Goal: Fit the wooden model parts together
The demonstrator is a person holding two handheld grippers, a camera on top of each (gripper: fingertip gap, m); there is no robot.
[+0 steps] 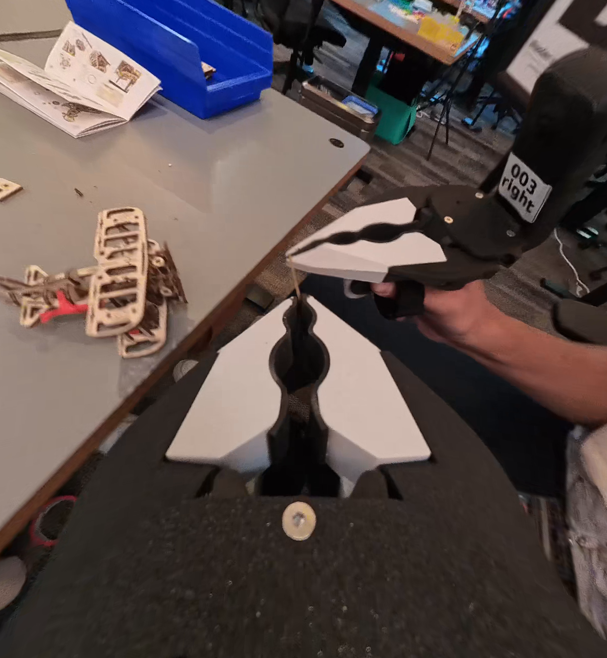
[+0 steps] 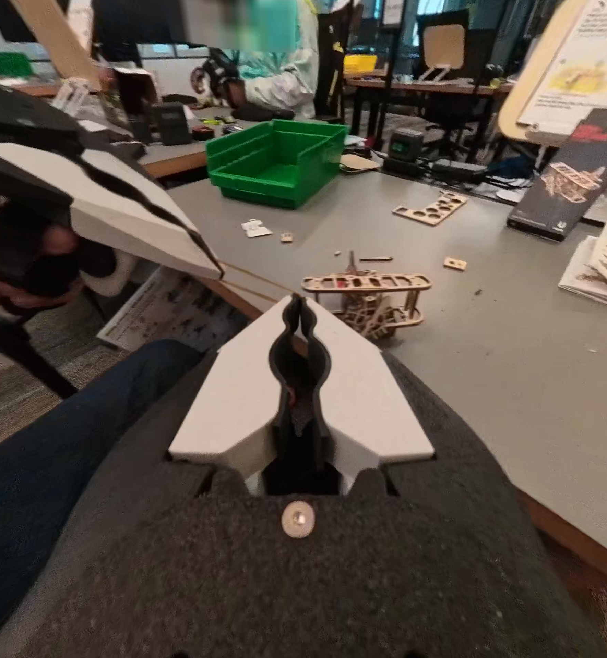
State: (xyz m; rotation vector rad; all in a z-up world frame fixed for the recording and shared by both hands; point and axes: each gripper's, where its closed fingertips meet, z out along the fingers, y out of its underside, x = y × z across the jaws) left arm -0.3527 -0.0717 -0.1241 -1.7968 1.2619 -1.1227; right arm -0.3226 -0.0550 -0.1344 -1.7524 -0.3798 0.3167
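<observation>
- A white label with black writing is sitting on the right gripper [image 1: 291, 257]'s black body; printed pages are showing on the open instruction booklet [image 1: 70, 82] and on the dark model box [image 2: 573, 178], which is carrying a picture of a wooden biplane.
- The left gripper [image 1: 299, 298] is sitting closed down to a hairline, its tips pinching one end of a thin tan rubber band [image 1: 296, 281].
- The right gripper, reaching in from 3 o'clock in the left wrist view, is likewise pressed nearly closed on the band's other end, so the band is stretching taut between the two tips, off the table edge.
- A bare hand [image 1: 448, 313] is gripping the right gripper's handle from below, forearm trailing toward 4 o'clock.
- The wooden biplane model [image 2: 366, 299] is resting on the grey table [image 2: 473, 356], at 1 o'clock of the right gripper's tips, touched by neither gripper.
- A blue bin [image 1: 173, 53] and a green bin [image 2: 277, 160] are standing farther back.
</observation>
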